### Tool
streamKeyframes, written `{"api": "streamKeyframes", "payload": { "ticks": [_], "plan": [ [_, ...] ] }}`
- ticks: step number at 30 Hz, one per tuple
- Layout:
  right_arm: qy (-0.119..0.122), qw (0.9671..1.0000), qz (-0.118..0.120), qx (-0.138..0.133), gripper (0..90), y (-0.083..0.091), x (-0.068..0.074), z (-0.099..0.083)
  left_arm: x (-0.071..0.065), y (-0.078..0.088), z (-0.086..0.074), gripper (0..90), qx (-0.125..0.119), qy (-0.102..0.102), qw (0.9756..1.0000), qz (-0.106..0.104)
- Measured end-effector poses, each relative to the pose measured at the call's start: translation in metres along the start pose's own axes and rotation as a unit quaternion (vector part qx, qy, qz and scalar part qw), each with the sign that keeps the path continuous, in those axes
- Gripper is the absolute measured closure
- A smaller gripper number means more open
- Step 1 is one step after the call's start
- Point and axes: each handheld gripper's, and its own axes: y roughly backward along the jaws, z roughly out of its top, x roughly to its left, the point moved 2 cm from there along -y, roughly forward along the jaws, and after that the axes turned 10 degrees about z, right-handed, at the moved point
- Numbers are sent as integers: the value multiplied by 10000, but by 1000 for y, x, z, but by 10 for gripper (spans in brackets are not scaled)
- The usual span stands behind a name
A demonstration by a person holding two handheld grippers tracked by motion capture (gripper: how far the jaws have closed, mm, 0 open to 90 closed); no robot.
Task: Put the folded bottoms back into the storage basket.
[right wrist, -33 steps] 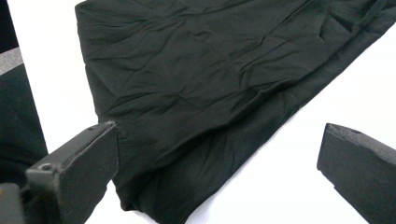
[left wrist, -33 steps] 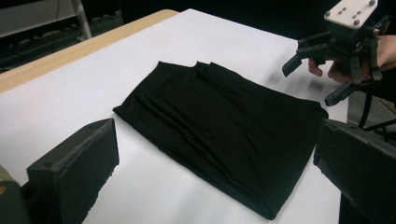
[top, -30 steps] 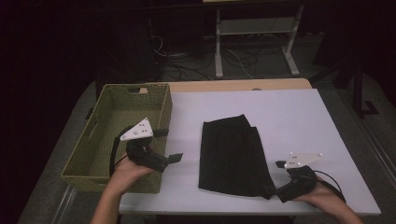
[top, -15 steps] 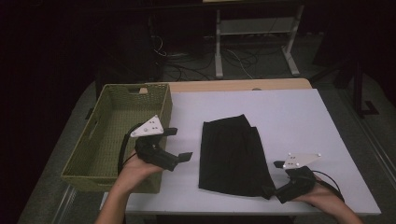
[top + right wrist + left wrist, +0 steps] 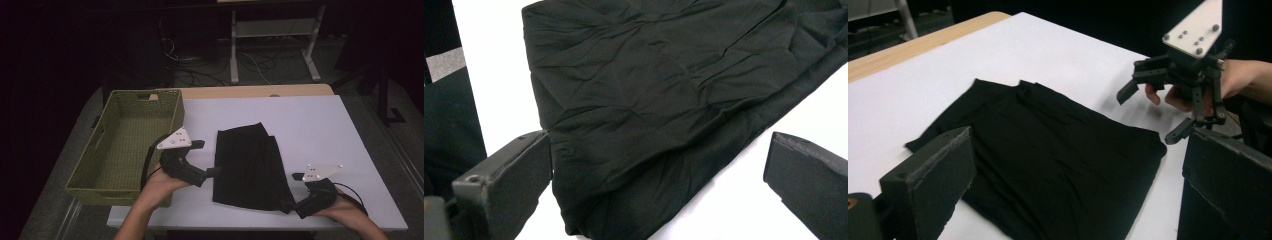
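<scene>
On the white table (image 5: 320,130) lies one black cloth (image 5: 247,167), folded flat near the middle, its near edge close to the table's near side. Left of it stands one green basket (image 5: 125,142), partly off the table's left edge. Two grippers flank the cloth: the left gripper (image 5: 212,172) hovers at its left edge with jaws apart, and the right gripper (image 5: 289,205) sits at its near right corner, jaws also spread, nothing held between them.
</scene>
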Motion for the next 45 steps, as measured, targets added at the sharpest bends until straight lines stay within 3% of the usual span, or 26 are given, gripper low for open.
{"api": "streamKeyframes", "payload": {
  "ticks": [11,20,35,45],
  "plan": [
    [-7,10000,14,-25,0,1,0,0,-17,-21,-10,9,138,-58,9998,-138],
    [45,10000,38,-19,0,1,0,0,-26,-39,-27,8,379,-182,9991,-108],
    [69,10000,50,-15,0,2,1,0,-24,-59,-56,8,634,-86,9979,54],
    [74,9999,45,-52,0,2,1,1,-21,-76,-73,8,925,0,9956,131]
  ]
}}
